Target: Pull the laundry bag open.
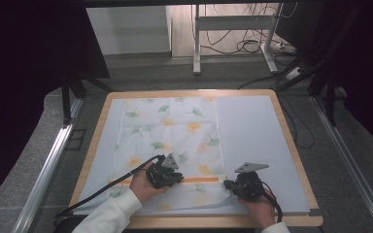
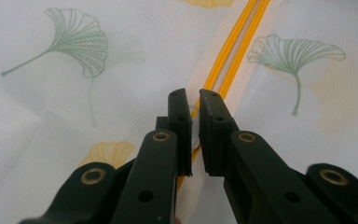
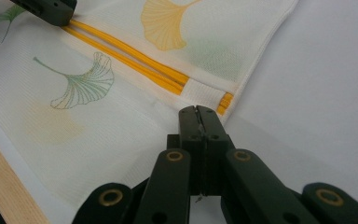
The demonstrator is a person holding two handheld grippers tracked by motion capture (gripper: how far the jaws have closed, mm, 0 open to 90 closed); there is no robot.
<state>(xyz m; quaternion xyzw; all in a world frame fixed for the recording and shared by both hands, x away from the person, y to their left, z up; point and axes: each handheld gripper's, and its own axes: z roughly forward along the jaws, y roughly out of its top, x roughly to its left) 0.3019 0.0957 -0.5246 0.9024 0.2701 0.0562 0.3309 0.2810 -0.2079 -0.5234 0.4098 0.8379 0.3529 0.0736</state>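
Wooden worktop with a pale mat: the ginkgo-print mesh bag lies flat, its yellow zipper near the front edge. Left gripper jaws nearly closed around the zipper, apparently on its pull; right gripper clamped shut at the bag's zipper-end corner. Looks like zipping's barely underway.

We can read no words, labels, brands or numbers anywhere; the mesh bag carries only printed green and yellow leaves, and its yellow zipper is unmarked.
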